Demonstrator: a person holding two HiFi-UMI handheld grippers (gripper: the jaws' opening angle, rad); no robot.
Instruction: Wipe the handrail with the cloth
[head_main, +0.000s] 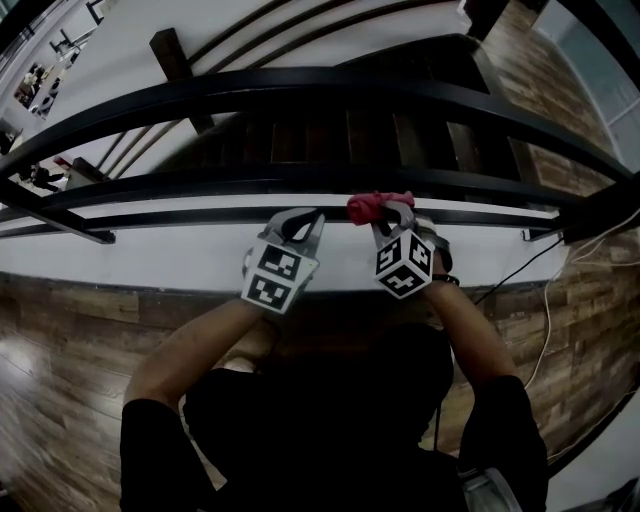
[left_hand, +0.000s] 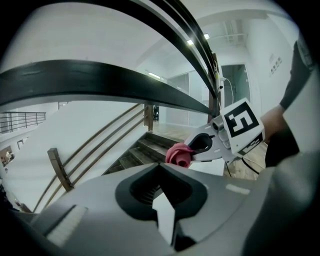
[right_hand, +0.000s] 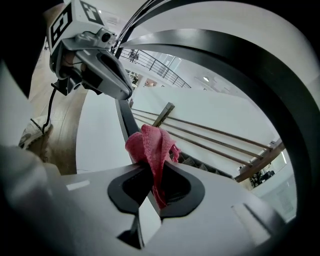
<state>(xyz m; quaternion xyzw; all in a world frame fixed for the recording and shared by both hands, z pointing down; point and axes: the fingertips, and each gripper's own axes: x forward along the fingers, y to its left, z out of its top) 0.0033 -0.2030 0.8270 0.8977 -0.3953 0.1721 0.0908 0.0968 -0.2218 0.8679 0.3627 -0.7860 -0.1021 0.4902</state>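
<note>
Currently at a black stair railing. Right gripper (head_main: 388, 218) is clamped tight on a pink cloth (right_hand: 150, 147), which bunches up out of the jaw tips at 12 o'clock. Cloth sits over the thin lower rail (head_main: 200, 216), below the broad handrail (head_main: 300, 85); contact with the thin rail not certain. Left gripper (head_main: 303, 225) at 9 o'clock of the right one, near it, jaws pressed together with nothing between. Both point away from the person toward the stairs (head_main: 330, 135). Wooden floor (head_main: 80, 330) underfoot; white cable (head_main: 545, 320) at 4 o'clock.
</note>
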